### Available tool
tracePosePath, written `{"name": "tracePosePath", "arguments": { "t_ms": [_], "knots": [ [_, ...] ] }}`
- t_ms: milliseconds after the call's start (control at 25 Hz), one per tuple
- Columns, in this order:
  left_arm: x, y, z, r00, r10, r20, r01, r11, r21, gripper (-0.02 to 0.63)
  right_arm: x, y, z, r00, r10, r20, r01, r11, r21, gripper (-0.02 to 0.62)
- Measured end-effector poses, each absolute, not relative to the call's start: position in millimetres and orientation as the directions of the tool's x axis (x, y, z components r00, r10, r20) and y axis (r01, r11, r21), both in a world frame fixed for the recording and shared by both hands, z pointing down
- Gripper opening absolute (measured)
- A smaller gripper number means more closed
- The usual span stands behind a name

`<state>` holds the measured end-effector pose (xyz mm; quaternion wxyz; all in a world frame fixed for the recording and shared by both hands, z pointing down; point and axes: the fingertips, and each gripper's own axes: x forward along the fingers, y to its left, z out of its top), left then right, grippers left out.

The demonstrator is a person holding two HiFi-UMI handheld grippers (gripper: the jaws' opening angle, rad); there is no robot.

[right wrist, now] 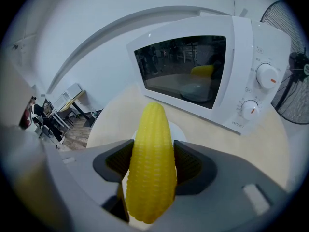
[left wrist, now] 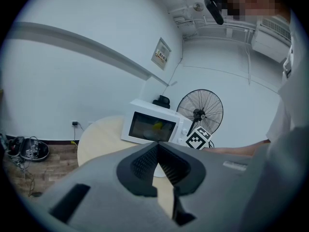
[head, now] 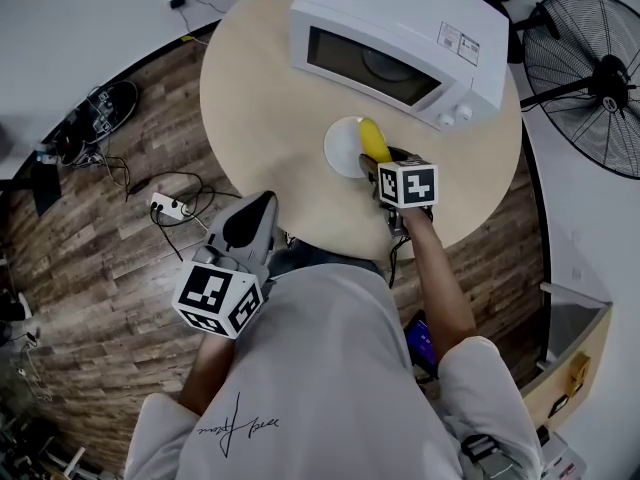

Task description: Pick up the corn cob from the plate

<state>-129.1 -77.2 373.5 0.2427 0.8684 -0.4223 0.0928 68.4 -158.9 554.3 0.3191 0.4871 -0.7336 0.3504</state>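
Leftmost, off the edge of the round table and close to the torso: left gripper, jaws pressed together on nothing, well apart from the work. Further right, near the table's front: white plate, with the corn cob over its right part, long axis pointing away from the person toward the microwave, narrow tip leading. Clamped across the cob's thicker rear half: right gripper, dark pads bearing on both flanks, plainly the nearer tool. Probably calls for a straight lift next. Cannot tell whether the cob's underside touches the plate or clears it, being hidden under gripper and cob. Cut off far right: a standing fan.
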Motion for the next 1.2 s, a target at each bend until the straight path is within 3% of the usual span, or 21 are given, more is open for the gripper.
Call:
{"name": "tracePosePath", "arguments": {
  "t_ms": [1200],
  "knots": [
    [-136.1, -83.6, 364.1, 0.643, -0.685, 0.343, -0.764, -0.544, 0.347, -0.008, 71.4, -137.7, 497.1, -0.348, -0.598, 0.722, -0.936, 0.270, -0.227, 0.270]
  ]
}}
